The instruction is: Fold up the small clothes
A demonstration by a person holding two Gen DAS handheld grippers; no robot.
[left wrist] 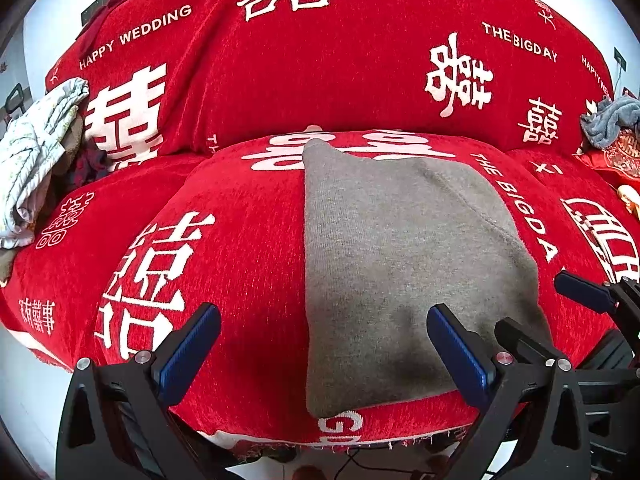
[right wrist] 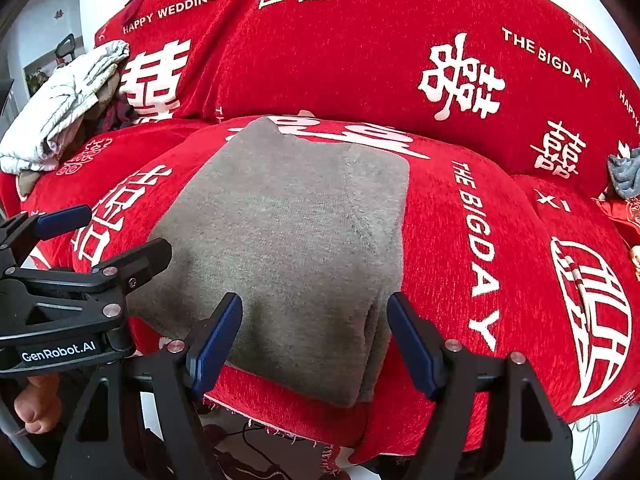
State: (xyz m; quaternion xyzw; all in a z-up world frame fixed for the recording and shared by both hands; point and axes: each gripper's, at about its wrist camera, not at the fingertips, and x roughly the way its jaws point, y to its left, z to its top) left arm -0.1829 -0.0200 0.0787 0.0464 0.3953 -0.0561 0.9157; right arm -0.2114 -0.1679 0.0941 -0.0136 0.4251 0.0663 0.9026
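Observation:
A grey knitted garment (left wrist: pixel 400 260) (right wrist: pixel 296 240) lies folded into a rough rectangle on the red sofa seat (left wrist: pixel 240 240) (right wrist: pixel 520 280), its near edge close to the seat's front. My left gripper (left wrist: pixel 324 344) hovers open over the garment's near left corner, one blue pad above the red cover and the other above the grey cloth. My right gripper (right wrist: pixel 316 320) is open, and its pads straddle the garment's near right corner without pressing on it. Each gripper shows in the other's view: the right gripper (left wrist: pixel 530 303) and the left gripper (right wrist: pixel 126 229).
A pile of white patterned clothes (left wrist: pixel 36 152) (right wrist: pixel 64 108) sits at the sofa's left end. A grey-blue cloth (left wrist: pixel 608 120) (right wrist: pixel 624 172) lies at the right end. The sofa back (left wrist: pixel 320 80) rises behind. The frayed front edge drops to the floor, with cables below. A hand (right wrist: pixel 36 408) holds the left gripper.

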